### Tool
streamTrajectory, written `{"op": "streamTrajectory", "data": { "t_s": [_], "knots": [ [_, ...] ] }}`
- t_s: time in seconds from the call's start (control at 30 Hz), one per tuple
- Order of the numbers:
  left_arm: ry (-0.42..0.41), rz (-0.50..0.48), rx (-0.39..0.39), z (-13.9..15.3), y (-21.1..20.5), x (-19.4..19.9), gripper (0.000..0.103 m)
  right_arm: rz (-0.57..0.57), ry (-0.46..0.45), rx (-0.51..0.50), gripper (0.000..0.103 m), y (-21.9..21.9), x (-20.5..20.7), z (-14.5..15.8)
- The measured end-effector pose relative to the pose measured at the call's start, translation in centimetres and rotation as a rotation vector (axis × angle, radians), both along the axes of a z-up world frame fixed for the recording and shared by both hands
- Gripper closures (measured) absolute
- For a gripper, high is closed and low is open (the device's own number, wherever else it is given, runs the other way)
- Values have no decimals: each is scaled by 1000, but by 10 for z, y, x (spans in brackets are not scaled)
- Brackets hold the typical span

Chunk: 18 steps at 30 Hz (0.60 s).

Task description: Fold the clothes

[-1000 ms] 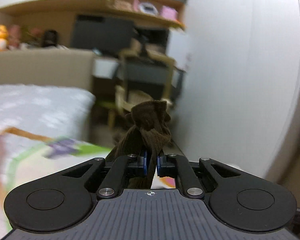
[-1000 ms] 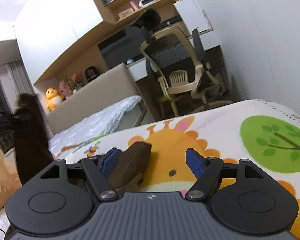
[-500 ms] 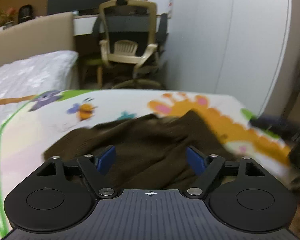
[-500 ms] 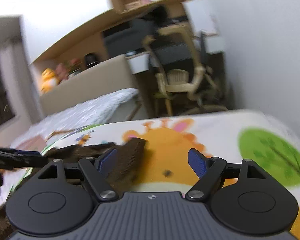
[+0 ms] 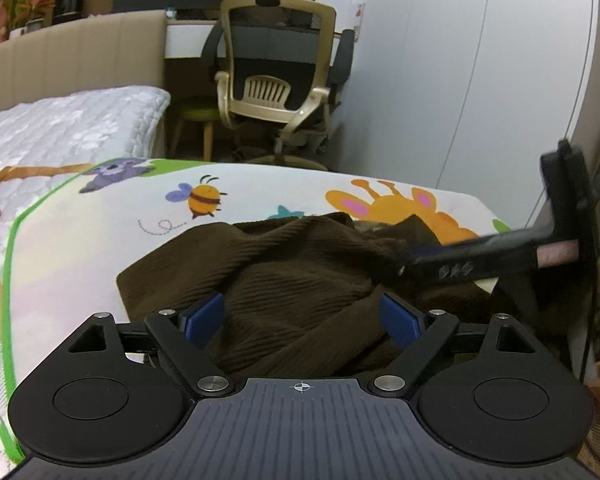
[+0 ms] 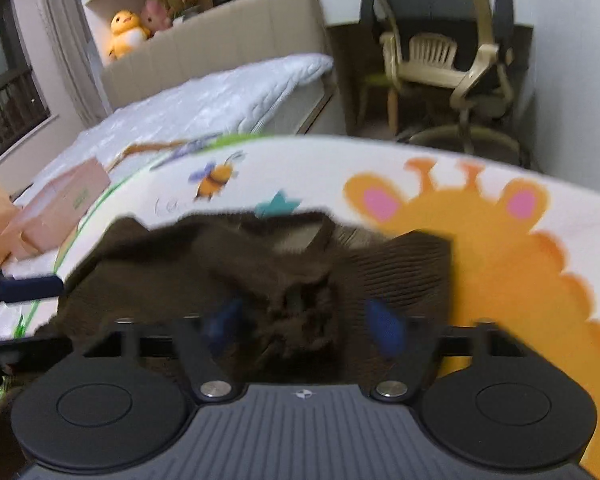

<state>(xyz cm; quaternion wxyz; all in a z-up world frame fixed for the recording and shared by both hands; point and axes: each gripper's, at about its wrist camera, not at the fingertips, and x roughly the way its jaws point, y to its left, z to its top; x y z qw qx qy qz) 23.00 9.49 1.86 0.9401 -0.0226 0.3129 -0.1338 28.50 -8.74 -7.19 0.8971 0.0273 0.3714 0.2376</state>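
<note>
Bedroom clutter sits behind a cartoon-print mat (image 5: pixel 260 192); one brown sweater (image 5: pixel 300 280) lies crumpled on it, spreading between and ahead of both sets of jaws; the left gripper (image 5: pixel 302 314) is spread wide and opening further, pinching nothing; the right gripper (image 6: pixel 300 320) is closing with knit bunched between its jaws; it should probably gather one edge cleanly, not a thick wad; two grippers, one office chair (image 5: pixel 276 80).

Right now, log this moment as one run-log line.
task: fold clothes | brown knit garment: crumpled on cartoon mat | left gripper: opening, off cloth | right gripper: closing over garment
</note>
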Motion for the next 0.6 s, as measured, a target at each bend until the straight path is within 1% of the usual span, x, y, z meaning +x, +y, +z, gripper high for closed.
{"op": "streamTrajectory", "data": {
  "t_s": [0.03, 0.07, 0.1, 0.23, 0.3, 0.33, 0.43, 0.47, 0.5, 0.57, 0.6],
  "knots": [
    [-1, 0, -1, 0, 1, -1, 13, 15, -27, -17, 73, 4, -6, 3],
    [-3, -2, -2, 0, 2, -2, 13, 28, -56, -34, 82, 7, -12, 7],
    [-7, -3, -3, 1, 3, -3, 13, 41, -85, -51, 84, 10, -17, 11],
    [-20, -6, -10, 3, 6, -5, 12, 6, -155, -50, 86, -6, -25, 39],
    [-20, -10, -12, 3, 6, -4, 12, -13, -152, -63, 86, -15, -24, 45],
    [-20, -12, -12, 2, 5, -4, 11, -19, -141, -78, 86, -18, -24, 43],
    [1, -9, -12, -3, 5, 1, 11, -19, -100, -194, 78, -20, -23, 22],
    [22, -4, -8, -6, 7, 5, 11, -15, -89, -235, 71, -20, -23, 14],
    [40, 4, -4, -10, 9, 7, 11, -15, -95, -249, 62, -23, -26, 13],
    [80, 28, 8, -17, 19, 13, 11, -19, -109, -259, 51, -31, -30, 17],
    [90, 46, 13, -18, 26, 16, 11, -26, -120, -260, 49, -37, -31, 23]
  ]
}}
